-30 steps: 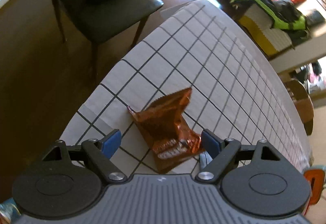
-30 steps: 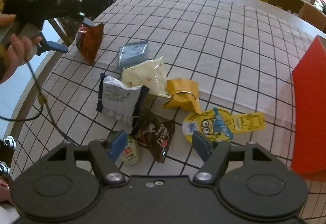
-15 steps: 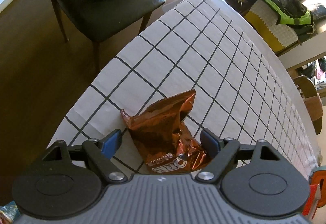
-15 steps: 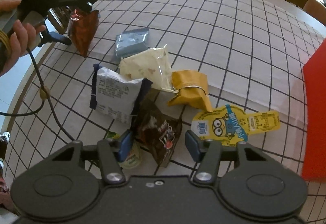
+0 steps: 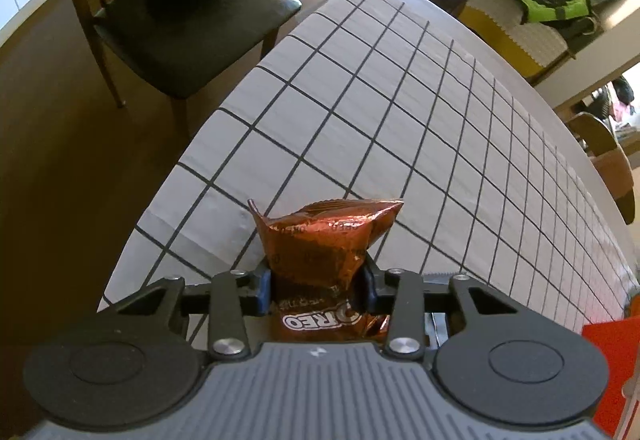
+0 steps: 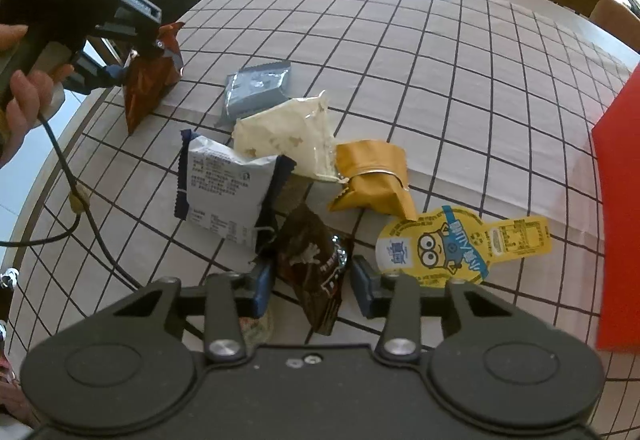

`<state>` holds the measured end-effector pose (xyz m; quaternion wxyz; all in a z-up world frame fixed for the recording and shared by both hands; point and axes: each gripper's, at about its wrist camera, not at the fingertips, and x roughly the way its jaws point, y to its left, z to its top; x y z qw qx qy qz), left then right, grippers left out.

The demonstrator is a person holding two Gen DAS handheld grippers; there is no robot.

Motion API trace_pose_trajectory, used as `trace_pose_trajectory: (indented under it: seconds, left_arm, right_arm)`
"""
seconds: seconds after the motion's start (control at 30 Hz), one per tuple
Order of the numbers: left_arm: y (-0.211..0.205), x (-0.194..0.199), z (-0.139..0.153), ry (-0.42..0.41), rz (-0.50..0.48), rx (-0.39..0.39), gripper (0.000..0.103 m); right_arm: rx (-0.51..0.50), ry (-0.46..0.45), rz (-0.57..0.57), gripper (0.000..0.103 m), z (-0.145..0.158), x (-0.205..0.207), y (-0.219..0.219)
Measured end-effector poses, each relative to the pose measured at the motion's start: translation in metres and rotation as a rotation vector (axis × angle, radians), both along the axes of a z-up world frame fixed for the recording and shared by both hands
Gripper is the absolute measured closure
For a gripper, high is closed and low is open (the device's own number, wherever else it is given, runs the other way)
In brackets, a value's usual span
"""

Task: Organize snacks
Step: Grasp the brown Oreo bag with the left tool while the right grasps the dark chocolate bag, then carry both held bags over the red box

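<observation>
Oreo packet [image 5: 320,244]: pinched in left claw [image 5: 318,286], raised off worktop [image 5: 400,128] edge.
Dark brown packet [image 6: 316,264]: flat on worktop, between right claw [image 6: 312,282] fingers.
Right claw: parted, not touching packet.

Left tongs [image 5: 318,290] clamped on something — right tongs [image 6: 312,286] partly closed, apart.

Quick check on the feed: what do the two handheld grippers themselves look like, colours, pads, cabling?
Both match: the left gripper and right gripper have black linkage arms with silver screws, round black discs, a ribbed grey body and blue finger pads. From the right wrist view, a black cable trails from the left unit's handle, held by a bare hand.
</observation>
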<state>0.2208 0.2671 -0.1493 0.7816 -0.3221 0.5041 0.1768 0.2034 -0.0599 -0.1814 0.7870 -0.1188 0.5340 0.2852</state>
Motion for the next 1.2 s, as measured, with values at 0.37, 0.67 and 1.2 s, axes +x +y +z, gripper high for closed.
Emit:
trace_pose_trajectory:
  seconds: [0.37, 0.67, 1.2]
  left_arm:
    - [-0.013, -0.022, 0.015, -0.032, -0.065, -0.01, 0.064]
    - [-0.036, -0.047, 0.04, -0.071, -0.149, -0.003, 0.064]
    - [-0.116, -0.066, 0.092, -0.113, -0.35, 0.03, 0.064]
  right_arm:
    - [0.042, -0.021, -0.027, 0.077, 0.008, -0.012, -0.009]
    - [0.099, -0.04, -0.08, 0.077, 0.029, -0.022, -0.029]
    - [0.191, -0.144, -0.136, 0.077, 0.105, -0.035, -0.095]
